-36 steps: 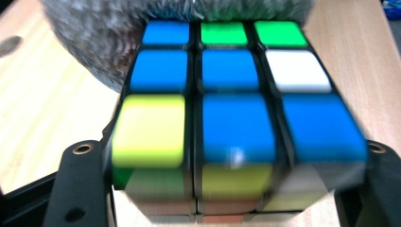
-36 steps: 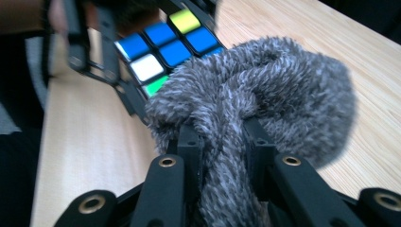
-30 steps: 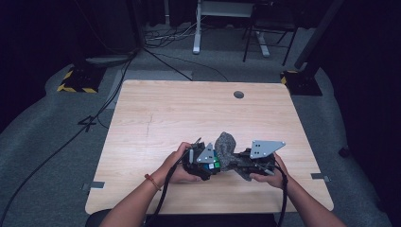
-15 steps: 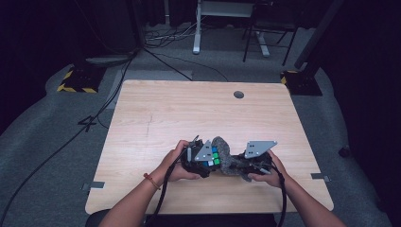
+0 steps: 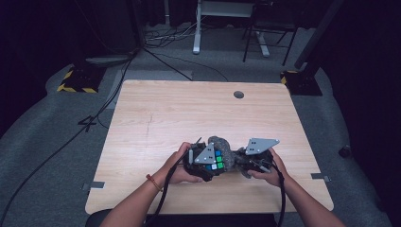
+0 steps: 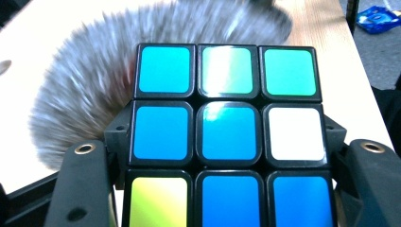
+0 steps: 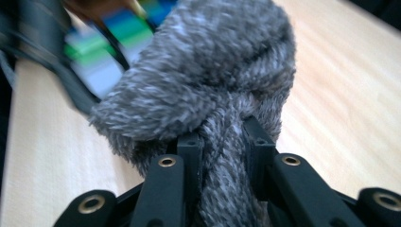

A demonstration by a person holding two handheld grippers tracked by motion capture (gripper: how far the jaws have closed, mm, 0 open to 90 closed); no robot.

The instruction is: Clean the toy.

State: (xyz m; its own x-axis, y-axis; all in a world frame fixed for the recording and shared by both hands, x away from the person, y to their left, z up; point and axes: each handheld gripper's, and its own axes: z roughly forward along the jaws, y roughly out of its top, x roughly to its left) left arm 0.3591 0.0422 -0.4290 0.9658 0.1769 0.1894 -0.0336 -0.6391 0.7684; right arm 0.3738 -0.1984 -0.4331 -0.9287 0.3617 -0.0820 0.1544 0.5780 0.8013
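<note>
The left tool (image 5: 210, 163) clamps a multicoloured plastic puzzle cube (image 6: 227, 137); the right tool (image 5: 243, 161) pinches a fuzzy grey cloth (image 7: 208, 94) against the cube's side, over the pale wooden worktop's (image 5: 189, 109) near edge. Wiping seems under way, with other faces probably left.

In the left gripper view the puzzle cube (image 6: 227, 137) is running off the bottom edge, cutting its lowest row of tiles short, and it is covering most of the grey fuzzy cloth (image 6: 90, 99) behind it, which is smearing into blur. In the right gripper view the cloth (image 7: 208, 90) is hiding the jaw tips pinching it, while the cube (image 7: 101, 47) beyond is showing as a blurred patch of green, blue and white. In the high view the grey plates and the person's hands are covering both sets of jaws, and the cube's tiles (image 5: 217, 160) are looking too small to count.
</note>
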